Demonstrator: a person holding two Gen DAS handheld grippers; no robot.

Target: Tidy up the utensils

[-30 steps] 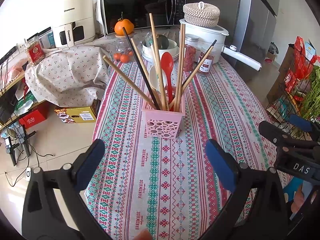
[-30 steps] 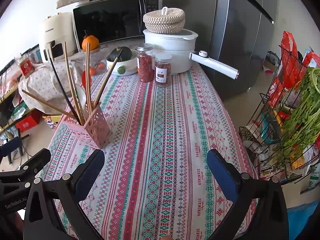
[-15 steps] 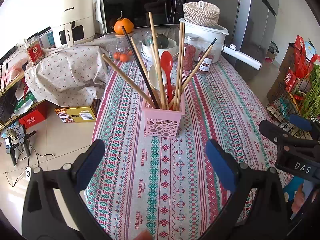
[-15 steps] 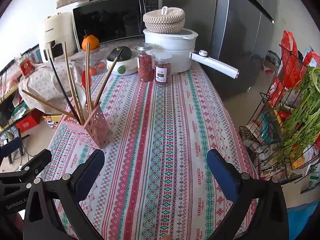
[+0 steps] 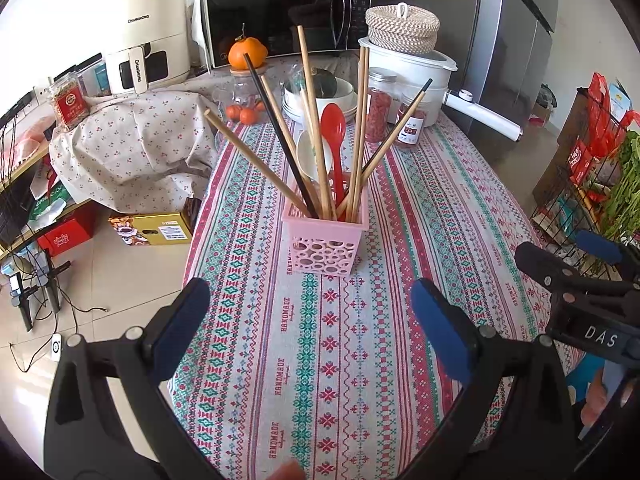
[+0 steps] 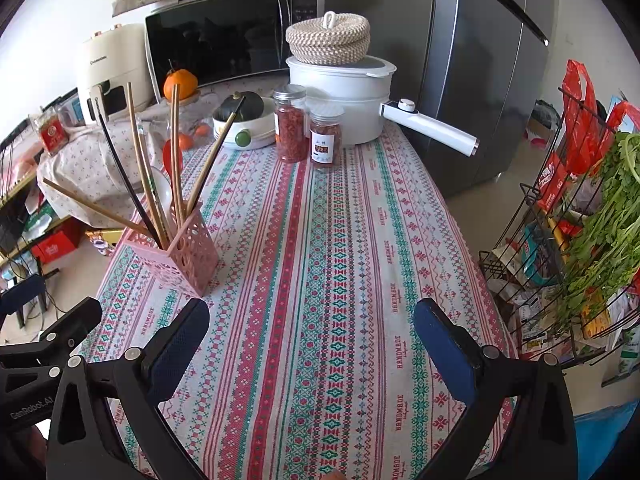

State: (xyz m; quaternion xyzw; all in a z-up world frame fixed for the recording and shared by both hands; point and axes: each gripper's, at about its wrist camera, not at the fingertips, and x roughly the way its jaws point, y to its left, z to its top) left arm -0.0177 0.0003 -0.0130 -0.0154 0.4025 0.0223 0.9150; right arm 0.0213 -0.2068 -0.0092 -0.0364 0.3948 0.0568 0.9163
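A pink perforated utensil holder [image 5: 325, 245] stands on the patterned tablecloth [image 5: 420, 208]. It holds several wooden chopsticks [image 5: 362, 128], a black chopstick [image 5: 276, 132], a red spoon [image 5: 335, 136] and a white spoon [image 5: 307, 154]. My left gripper [image 5: 310, 330] is open and empty, just in front of the holder. My right gripper [image 6: 312, 344] is open and empty over bare cloth, with the holder [image 6: 180, 254] to its left. The right gripper also shows at the right edge of the left wrist view [image 5: 580, 276].
At the table's far end stand two spice jars [image 6: 326, 140], a white pot with a long handle [image 6: 344, 100], a bowl with a squash [image 6: 242, 118], a microwave [image 6: 232, 44] and an air fryer [image 5: 150, 40]. A wire rack with greens [image 6: 580, 220] stands at the right. The table's left edge drops to the floor.
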